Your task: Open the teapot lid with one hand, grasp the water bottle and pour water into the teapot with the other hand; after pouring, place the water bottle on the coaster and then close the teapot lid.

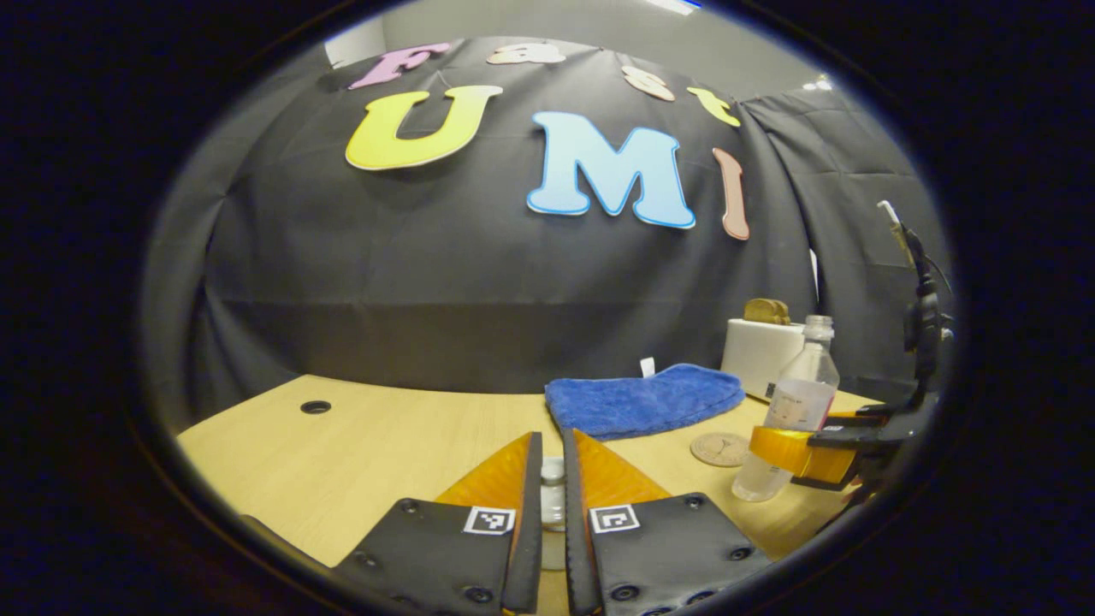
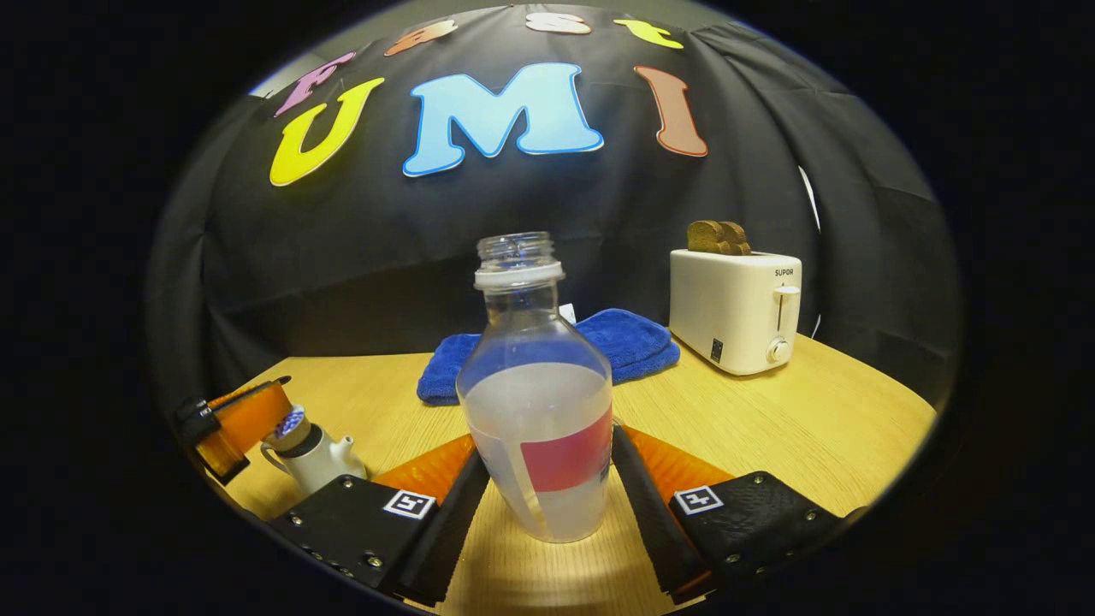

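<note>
On the wooden table (image 2: 796, 411), the uncapped bottle (image 2: 537, 402) stands upright between the fingers of the right gripper (image 2: 543, 488). Both fingers lie against its lower sides, at the level of the red label, so the gripper is clamped on it. The bottle is partly filled with cloudy water. In the left gripper view the same bottle (image 1: 791, 411) shows at the right, upright on the table with the right gripper (image 1: 804, 453) around its lower half, and the round coaster (image 1: 720, 448) lies just beside it, on the table in front of the blue cloth (image 1: 643, 399).

The left gripper (image 1: 552, 492) has its fingers nearly together, with a small white knob, seemingly the lid (image 1: 553, 492), between them; whether both press on it I cannot tell. In the right gripper view the left gripper (image 2: 244, 428) shows far left, just above the white teapot (image 2: 312, 458), whose spout points right. The teapot's mouth looks uncovered, though it is small and partly hidden by the gripper.

Behind the bottle lies the folded blue cloth (image 2: 624, 342), and to its right stands a white toaster (image 2: 736, 308) with bread (image 2: 717, 237) in its slots.
</note>
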`<state>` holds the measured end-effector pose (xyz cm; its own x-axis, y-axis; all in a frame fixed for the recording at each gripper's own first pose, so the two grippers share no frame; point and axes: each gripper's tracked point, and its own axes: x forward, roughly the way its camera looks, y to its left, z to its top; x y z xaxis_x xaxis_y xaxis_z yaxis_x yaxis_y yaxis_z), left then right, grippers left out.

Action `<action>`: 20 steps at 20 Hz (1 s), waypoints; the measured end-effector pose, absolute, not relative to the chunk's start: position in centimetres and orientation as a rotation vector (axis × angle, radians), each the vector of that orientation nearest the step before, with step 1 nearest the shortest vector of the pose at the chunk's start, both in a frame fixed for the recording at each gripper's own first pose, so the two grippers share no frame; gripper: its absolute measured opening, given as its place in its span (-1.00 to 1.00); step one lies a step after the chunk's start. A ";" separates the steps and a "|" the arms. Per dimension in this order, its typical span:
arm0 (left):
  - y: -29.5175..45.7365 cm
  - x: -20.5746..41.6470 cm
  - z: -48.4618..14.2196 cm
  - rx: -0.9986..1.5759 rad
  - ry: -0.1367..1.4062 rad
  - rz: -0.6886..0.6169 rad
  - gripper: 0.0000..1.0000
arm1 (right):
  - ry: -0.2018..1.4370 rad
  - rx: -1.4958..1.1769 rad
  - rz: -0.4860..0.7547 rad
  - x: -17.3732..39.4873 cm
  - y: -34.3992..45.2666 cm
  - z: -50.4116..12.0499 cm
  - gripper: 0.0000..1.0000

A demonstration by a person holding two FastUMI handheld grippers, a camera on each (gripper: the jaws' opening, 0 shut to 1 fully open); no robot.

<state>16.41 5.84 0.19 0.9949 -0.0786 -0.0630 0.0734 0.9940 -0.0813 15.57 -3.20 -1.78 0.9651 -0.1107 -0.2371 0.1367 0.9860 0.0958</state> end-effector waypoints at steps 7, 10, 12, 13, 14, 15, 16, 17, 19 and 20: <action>9.0 15.8 0.7 -0.049 0.035 -0.006 -0.57 | 0.242 0.083 -0.128 15.5 -3.2 -2.2 0.73; 10.6 15.5 -0.2 -0.038 0.053 0.018 -0.57 | 0.251 0.070 -0.130 15.5 -3.2 -2.7 0.73; 11.7 15.5 -1.0 -0.029 0.066 0.039 -0.64 | 0.249 0.064 -0.132 15.3 -3.4 -2.8 0.73; 12.2 15.6 -1.0 -0.026 0.066 0.048 -0.64 | 0.244 0.063 -0.132 15.5 -3.5 -2.7 0.73; 12.6 15.6 -1.2 -0.020 0.066 0.055 -0.64 | 0.240 0.061 -0.134 15.4 -3.5 -2.7 0.73; 12.7 15.5 -1.4 -0.016 0.067 0.061 -0.57 | 0.238 0.058 -0.134 15.3 -3.5 -2.8 0.73; 12.9 15.4 -1.4 -0.017 0.064 0.071 -0.64 | 0.232 0.054 -0.134 15.3 -3.4 -2.6 0.73; 13.0 15.6 -1.7 -0.016 0.069 0.074 -0.66 | 0.227 0.046 -0.132 15.3 -3.4 -2.5 0.73; 13.0 15.7 -2.2 -0.007 0.081 0.074 -0.70 | 0.219 0.027 -0.129 15.3 -3.2 -2.3 0.73; 13.1 15.7 -2.1 -0.006 0.076 0.074 -0.68 | 0.216 0.017 -0.127 15.3 -3.1 -2.3 0.73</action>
<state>15.74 13.07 -2.09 0.9944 0.0732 -0.0759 -0.0737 0.9973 -0.0030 15.33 -3.12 -2.35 0.9689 -0.1237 -0.2144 0.1273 0.9919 0.0029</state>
